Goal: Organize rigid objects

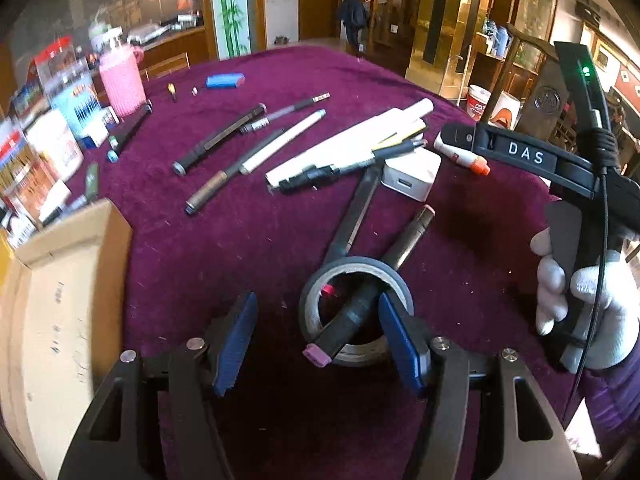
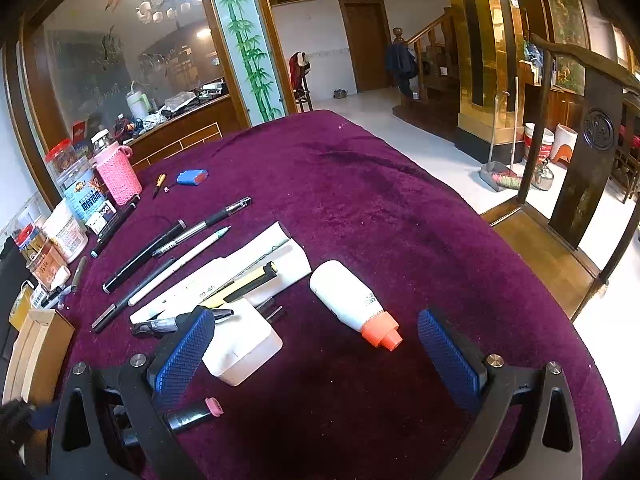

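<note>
Nearest you, the left claw (image 1: 316, 338) stands released, nothing between its blue pads; its right pad sits just beside the tape roll (image 1: 354, 312). The roll serves as a holder: a pink-capped marker (image 1: 344, 326) leans in it, along with a red-tipped pen (image 1: 414, 236) and a dark flat tool (image 1: 356, 212). Judged from that, sorting has only begun

Your right claw (image 2: 316, 354) is also released, hovering over the purple tabletop (image 2: 380, 200) with the white charger block (image 2: 244, 350) by its left pad and the white bottle with orange cap (image 2: 354, 304) lying just ahead

Left to do, as I read it: the heap of pens on white paper (image 1: 348, 152), then the separate row of pens (image 1: 224, 140) beyond, the blue case (image 1: 225, 81) farthest. A cardboard box (image 1: 64, 280) waits at your left edge

Writing: "DAS" on the right tool's arm (image 1: 526, 153). Labels on the jars (image 2: 86, 200) by the pink sleeve bottle (image 2: 118, 178) are too small to read
</note>
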Tool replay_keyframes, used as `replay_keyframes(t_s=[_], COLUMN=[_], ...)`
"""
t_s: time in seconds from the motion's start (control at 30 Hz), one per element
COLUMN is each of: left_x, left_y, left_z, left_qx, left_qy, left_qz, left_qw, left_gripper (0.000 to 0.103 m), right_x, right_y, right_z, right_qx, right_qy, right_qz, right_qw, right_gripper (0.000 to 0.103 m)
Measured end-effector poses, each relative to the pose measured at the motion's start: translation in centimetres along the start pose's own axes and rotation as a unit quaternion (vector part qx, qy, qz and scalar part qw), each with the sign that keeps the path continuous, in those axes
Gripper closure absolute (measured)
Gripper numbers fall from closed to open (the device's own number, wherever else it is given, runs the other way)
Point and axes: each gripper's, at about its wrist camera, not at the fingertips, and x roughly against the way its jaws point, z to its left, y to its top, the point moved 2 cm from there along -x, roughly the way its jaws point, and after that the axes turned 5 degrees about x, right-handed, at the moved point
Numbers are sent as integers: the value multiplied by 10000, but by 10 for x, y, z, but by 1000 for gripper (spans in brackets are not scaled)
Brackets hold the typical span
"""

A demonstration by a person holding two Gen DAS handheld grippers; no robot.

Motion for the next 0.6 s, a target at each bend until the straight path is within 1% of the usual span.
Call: replay_keyframes(t_s=[0.13, 0.23, 0.27, 0.33, 0.43, 0.47, 0.5, 0.53, 0.57, 0.6], left_x=[0, 2, 5, 9, 14, 13, 11, 6, 4, 3], left_y=[-3, -5, -4, -4, -4, -5, -5, -5, -4, -2], left_z=[-12, -19, -20, -24, -31, -35, -39, -42, -42, -41], left_qx=[-103, -66, -43, -5, -5, -65, -147, -265, -307, -280], left_qy=[-206, -507, -604, -769, -994, -997, -832, -532, -450, -480], left_qz=[-28, -8, -58, -130, -213, -210, -180, -141, -147, -167], left_qw=[9997, 9987, 9981, 9970, 9948, 9948, 9963, 9981, 9984, 9983], left_gripper=[41, 41, 40, 32, 31, 31, 31, 31, 31, 31], right_x=[-1, -3, -3, -3, -3, -3, -3, -3, -3, -3], right_y=[0, 0, -1, 0, 0, 0, 0, 0, 0, 0], right_z=[0, 0, 0, -1, 0, -1, 0, -1, -1, -1], right_qx=[-1, -6, -10, -12, -16, -23, -15, -12, -12, -15], right_qy=[7, 12, 15, 16, 21, 22, 18, 19, 21, 22], right_qz=[38, 75, 85, 90, 93, 94, 94, 97, 100, 100], right_qw=[10000, 10000, 10000, 10000, 10000, 10000, 10000, 10000, 9999, 9999], right_gripper=[1, 1, 1, 1, 1, 1, 1, 1, 1, 1])
